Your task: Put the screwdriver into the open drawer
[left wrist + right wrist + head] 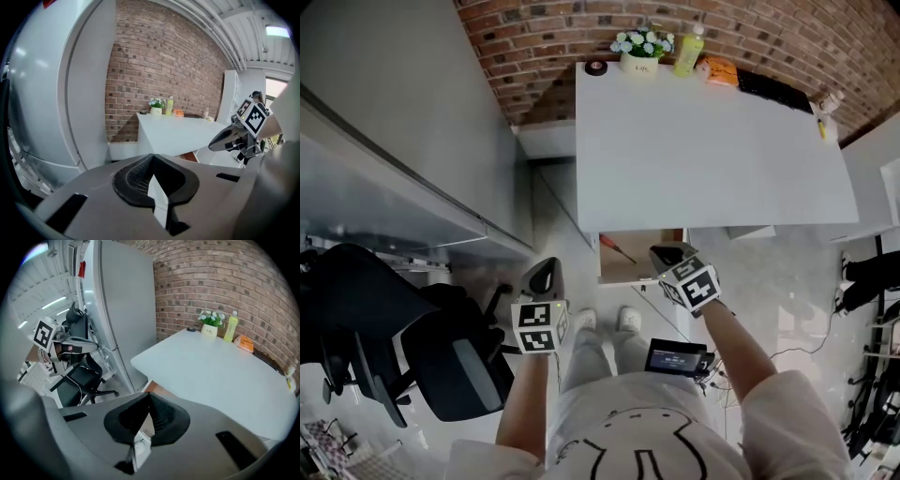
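Observation:
The drawer [649, 267] stands open under the white table's front edge, its wooden floor showing. A screwdriver [617, 248] with an orange-red handle lies inside it near the left wall. My right gripper [660, 251] hovers over the drawer's right part, jaws shut and empty; its own view shows the tips [149, 394] closed above a strip of the drawer [157, 389]. My left gripper [547, 266] hangs left of the drawer, over the floor, also shut with nothing in it [152, 156]. Only a brown corner of the drawer [190, 155] shows in the left gripper view.
A white table [703, 150] carries a flower pot [640, 54], a yellow-green bottle [689, 52], an orange packet [719, 70] and a black roll [596, 67] along the brick wall. A black office chair [441, 361] stands at the left beside a grey cabinet [403, 122].

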Tool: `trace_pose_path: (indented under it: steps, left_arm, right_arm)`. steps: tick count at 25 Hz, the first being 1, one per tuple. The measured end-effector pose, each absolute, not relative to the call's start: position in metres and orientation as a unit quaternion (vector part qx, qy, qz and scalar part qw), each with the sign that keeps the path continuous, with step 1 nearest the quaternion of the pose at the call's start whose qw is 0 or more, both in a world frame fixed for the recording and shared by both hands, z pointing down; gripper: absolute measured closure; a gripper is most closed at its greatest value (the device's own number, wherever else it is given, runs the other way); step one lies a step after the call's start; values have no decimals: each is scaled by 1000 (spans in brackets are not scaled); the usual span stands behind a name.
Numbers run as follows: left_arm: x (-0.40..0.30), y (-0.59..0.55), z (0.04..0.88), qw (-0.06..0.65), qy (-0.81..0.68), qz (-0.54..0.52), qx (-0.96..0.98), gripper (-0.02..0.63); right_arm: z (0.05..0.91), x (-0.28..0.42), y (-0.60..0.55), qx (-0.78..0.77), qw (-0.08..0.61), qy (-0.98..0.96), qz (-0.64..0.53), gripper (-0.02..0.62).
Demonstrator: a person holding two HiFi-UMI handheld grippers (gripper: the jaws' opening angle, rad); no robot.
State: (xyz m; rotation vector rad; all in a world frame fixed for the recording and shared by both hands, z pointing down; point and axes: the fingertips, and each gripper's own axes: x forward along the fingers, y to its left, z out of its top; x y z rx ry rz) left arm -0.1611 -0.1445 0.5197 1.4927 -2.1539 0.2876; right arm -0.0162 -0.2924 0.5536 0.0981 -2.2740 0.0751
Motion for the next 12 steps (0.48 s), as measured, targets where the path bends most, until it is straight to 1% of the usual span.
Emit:
trace_pose_path:
  steps: [4, 8, 12]
  left_arm:
    - [-162, -147, 495, 232, -796, 99, 551, 594]
    - [-165, -151, 468, 203, -797, 93, 562, 594]
    - [-171, -152, 440, 173, -803, 91, 563, 594]
  right_arm:
    - [519, -15, -297, 54, 382, -922, 25, 577]
    - [489, -14, -302, 73, 350, -934, 13, 577]
    - [454, -14, -306, 95, 305, -948, 3, 577]
